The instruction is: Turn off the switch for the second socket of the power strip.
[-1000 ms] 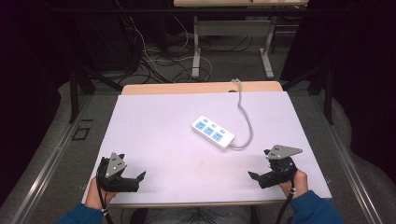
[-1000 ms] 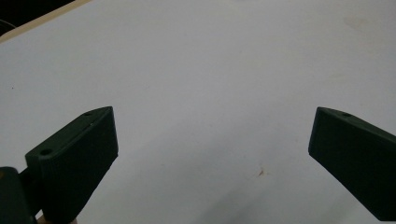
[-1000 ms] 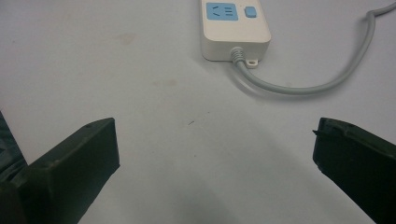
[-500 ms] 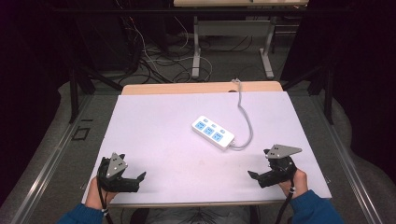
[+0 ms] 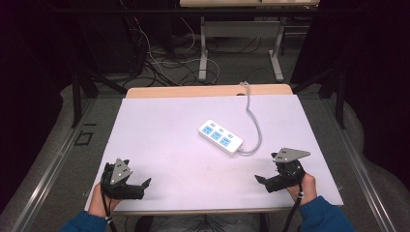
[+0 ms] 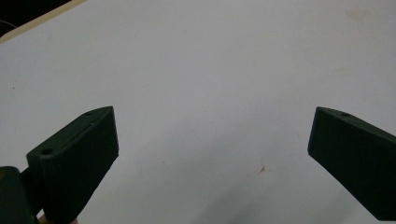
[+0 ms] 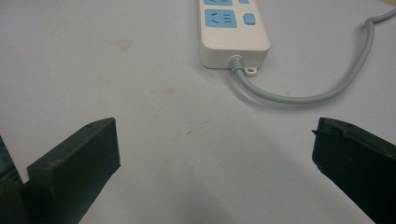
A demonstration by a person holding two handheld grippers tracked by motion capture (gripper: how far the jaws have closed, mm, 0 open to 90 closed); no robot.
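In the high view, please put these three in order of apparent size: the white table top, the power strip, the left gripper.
1. White table top, by far the largest.
2. and 3. Power strip and left gripper look alike; I leave these two unranked.

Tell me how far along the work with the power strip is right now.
Nothing looks done yet: the power strip lies flat mid-table, its grey cord trailing off the far edge. Nothing is in hand; the left gripper and right gripper rest open near the table's front edge. Reaching and grasping are all left.
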